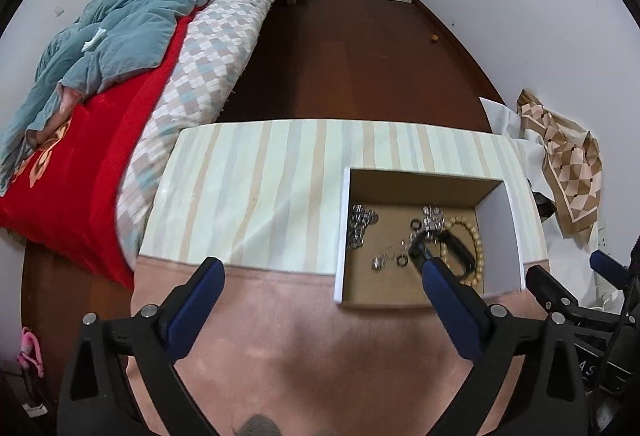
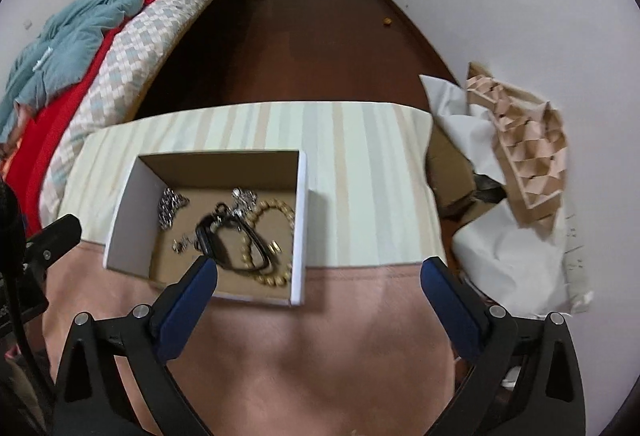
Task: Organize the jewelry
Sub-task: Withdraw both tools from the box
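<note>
An open cardboard box (image 1: pixel 500 212) with white outer walls stands on the cloth-covered table (image 1: pixel 260 176). In it lie a beaded bracelet (image 1: pixel 476 236), a black band (image 1: pixel 460 252), silver chains (image 1: pixel 360 224) and small rings. My left gripper (image 1: pixel 316 264) is open and empty; its right finger hangs over the box. In the right wrist view the same box (image 2: pixel 128 204) holds the bead bracelet (image 2: pixel 276 210), black band (image 2: pixel 240 236) and silver chain (image 2: pixel 172 206). My right gripper (image 2: pixel 320 268) is open and empty, just in front of the box.
A bed (image 1: pixel 140 56) with red and blue covers stands at the left. Dark wood floor (image 1: pixel 360 56) lies beyond the table. A patterned cloth (image 1: pixel 568 172) and white sheets (image 2: pixel 512 256) pile up at the right by the wall.
</note>
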Tool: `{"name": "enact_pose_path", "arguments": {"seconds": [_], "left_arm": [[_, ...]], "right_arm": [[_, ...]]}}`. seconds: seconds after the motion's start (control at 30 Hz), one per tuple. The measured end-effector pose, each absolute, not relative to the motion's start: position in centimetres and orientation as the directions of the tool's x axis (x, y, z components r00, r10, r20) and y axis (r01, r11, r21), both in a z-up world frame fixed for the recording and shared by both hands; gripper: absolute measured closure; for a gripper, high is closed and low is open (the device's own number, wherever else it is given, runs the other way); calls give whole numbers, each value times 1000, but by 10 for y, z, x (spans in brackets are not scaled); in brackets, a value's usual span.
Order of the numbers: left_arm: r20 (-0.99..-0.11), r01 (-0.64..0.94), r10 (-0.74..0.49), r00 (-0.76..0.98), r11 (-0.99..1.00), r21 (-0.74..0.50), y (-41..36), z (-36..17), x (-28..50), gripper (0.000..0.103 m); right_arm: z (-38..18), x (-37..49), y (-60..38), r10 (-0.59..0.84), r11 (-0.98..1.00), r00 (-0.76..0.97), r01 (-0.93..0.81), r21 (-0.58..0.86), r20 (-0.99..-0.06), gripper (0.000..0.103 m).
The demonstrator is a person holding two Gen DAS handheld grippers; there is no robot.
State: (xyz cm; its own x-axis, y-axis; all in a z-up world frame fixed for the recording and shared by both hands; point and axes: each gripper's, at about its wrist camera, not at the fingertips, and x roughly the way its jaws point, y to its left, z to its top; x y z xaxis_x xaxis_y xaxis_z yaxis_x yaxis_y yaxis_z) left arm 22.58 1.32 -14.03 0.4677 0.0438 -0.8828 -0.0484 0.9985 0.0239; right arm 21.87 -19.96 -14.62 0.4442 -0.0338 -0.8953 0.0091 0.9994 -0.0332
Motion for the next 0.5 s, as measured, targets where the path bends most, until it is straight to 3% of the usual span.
{"name": "enact_pose_path", "arguments": {"seconds": [0.5], "left_arm": [[-835, -29, 14, 550, 1000, -2, 10, -65, 139, 1]], "right_arm": [[-48, 125, -212, -40, 999, 553, 50, -14, -832, 0]]}}
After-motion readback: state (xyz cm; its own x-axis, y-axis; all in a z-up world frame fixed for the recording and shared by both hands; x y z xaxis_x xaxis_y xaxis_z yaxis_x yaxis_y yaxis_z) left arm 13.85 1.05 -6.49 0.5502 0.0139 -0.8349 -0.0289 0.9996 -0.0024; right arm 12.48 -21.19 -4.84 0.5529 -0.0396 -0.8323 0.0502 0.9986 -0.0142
